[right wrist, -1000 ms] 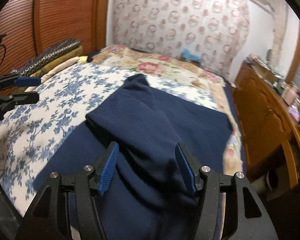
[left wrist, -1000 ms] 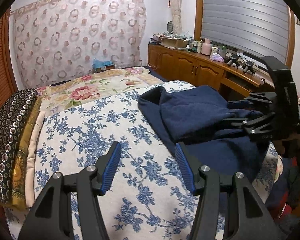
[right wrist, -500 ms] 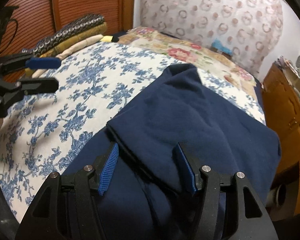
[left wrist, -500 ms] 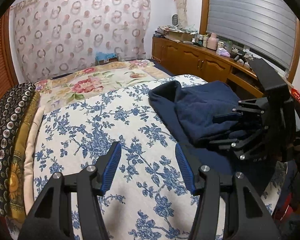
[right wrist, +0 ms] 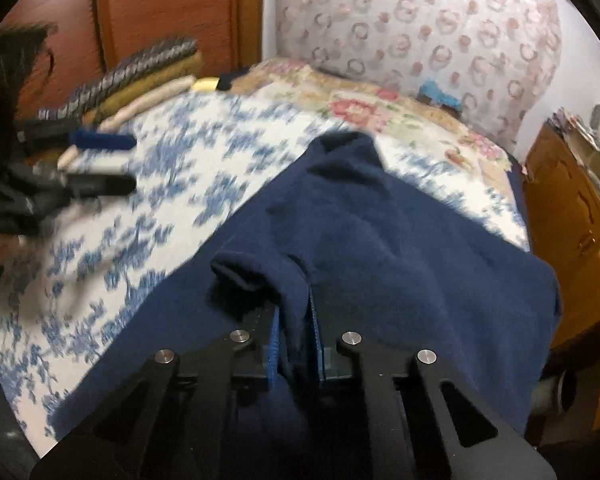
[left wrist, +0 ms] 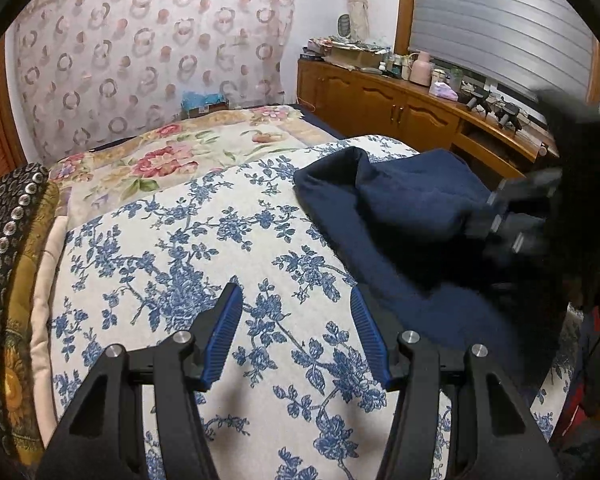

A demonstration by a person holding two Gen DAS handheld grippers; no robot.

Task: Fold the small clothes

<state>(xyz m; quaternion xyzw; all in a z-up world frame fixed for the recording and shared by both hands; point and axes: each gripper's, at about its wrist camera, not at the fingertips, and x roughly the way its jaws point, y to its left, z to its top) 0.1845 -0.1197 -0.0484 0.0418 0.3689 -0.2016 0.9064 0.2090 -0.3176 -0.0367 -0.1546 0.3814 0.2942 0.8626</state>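
A navy garment (left wrist: 400, 208) lies partly folded on the right side of the blue-flowered bed cover (left wrist: 180, 260). In the right wrist view my right gripper (right wrist: 295, 312) has its jaws closing, and the pads pinch a raised fold of the navy garment (right wrist: 400, 248) at its near left edge. From the left wrist view the right gripper (left wrist: 512, 216) shows blurred at the garment's right side. My left gripper (left wrist: 295, 292) is open over bare bed cover, left of the garment, with nothing between its fingers. It also shows at the left as the left gripper (right wrist: 128, 162).
Folded blankets (left wrist: 4, 280) are stacked along the bed's left edge. A pink-flowered quilt (left wrist: 172, 152) covers the far end before a ring-patterned curtain (left wrist: 140, 60). A wooden cabinet (left wrist: 380, 100) with clutter on top runs along the right wall.
The right gripper's jaws went from wide apart to pinched on a fold of the navy garment. Both grippers shifted slightly and sank a little toward the bed.
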